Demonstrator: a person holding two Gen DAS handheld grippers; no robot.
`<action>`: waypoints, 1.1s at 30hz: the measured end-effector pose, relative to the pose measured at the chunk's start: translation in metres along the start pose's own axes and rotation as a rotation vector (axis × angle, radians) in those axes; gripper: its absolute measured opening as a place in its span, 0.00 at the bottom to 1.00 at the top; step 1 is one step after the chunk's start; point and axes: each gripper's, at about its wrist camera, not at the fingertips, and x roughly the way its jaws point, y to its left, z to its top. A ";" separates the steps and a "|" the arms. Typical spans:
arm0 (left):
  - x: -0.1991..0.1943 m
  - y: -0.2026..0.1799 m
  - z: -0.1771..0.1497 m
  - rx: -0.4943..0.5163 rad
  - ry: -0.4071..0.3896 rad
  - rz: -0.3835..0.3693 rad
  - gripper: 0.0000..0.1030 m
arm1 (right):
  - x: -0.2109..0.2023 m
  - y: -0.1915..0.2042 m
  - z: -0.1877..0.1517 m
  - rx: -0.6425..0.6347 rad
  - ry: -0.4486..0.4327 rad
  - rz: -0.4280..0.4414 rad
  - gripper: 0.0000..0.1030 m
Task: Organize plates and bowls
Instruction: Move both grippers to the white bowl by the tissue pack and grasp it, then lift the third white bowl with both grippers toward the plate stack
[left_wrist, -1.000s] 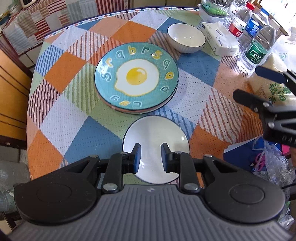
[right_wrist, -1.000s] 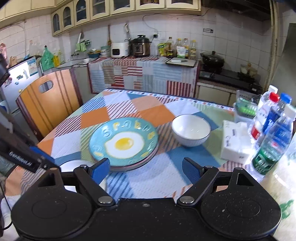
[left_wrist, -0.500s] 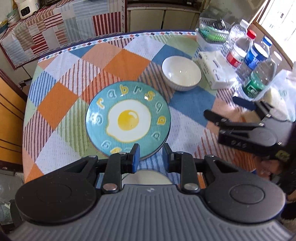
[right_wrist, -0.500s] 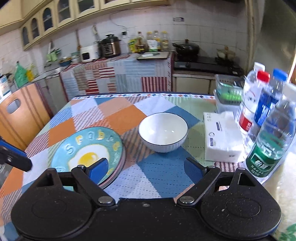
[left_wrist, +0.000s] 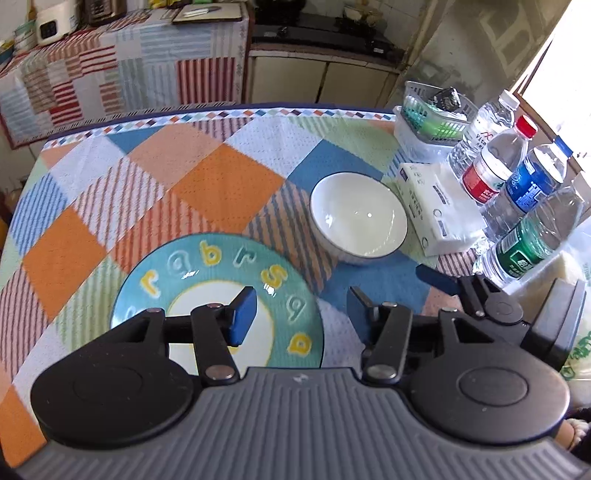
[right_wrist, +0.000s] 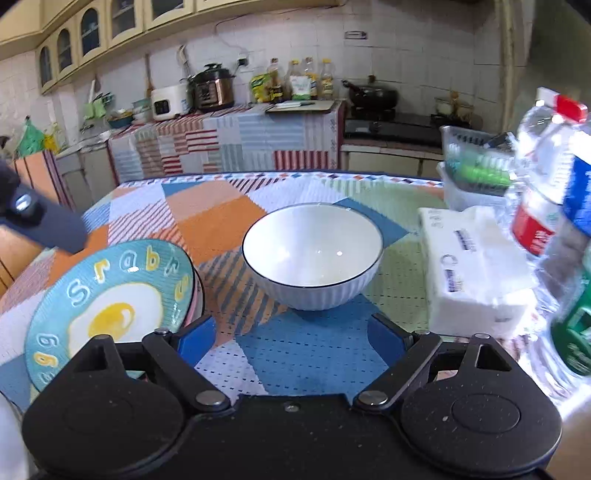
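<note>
A teal plate with a fried-egg picture (left_wrist: 221, 295) (right_wrist: 110, 302) lies on top of other plates on the checked tablecloth. A white bowl with a dark rim (left_wrist: 358, 218) (right_wrist: 312, 254) stands to its right. My left gripper (left_wrist: 299, 310) is open and empty, above the teal plate's right edge. My right gripper (right_wrist: 291, 334) is open and empty, low over the cloth just in front of the bowl; it also shows in the left wrist view (left_wrist: 443, 284). A small white plate is out of view.
A tissue pack (left_wrist: 436, 210) (right_wrist: 476, 266), several water bottles (left_wrist: 517, 199) (right_wrist: 546, 177) and a plastic basket (left_wrist: 432, 118) stand along the table's right side. A wooden chair (right_wrist: 22, 206) is at the left. A kitchen counter is behind the table.
My left gripper has opened wide and moved forward from over the small white plate to the teal plate. My right gripper has advanced close to the bowl.
</note>
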 end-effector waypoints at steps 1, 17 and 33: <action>0.007 -0.004 0.003 0.013 -0.014 0.004 0.51 | 0.004 -0.001 -0.002 -0.010 0.001 0.003 0.89; 0.120 -0.006 0.038 -0.188 0.065 0.032 0.50 | 0.060 -0.005 -0.003 0.009 -0.005 -0.049 0.89; 0.139 -0.005 0.045 -0.180 0.116 -0.016 0.12 | 0.072 -0.014 0.015 0.030 0.005 -0.003 0.87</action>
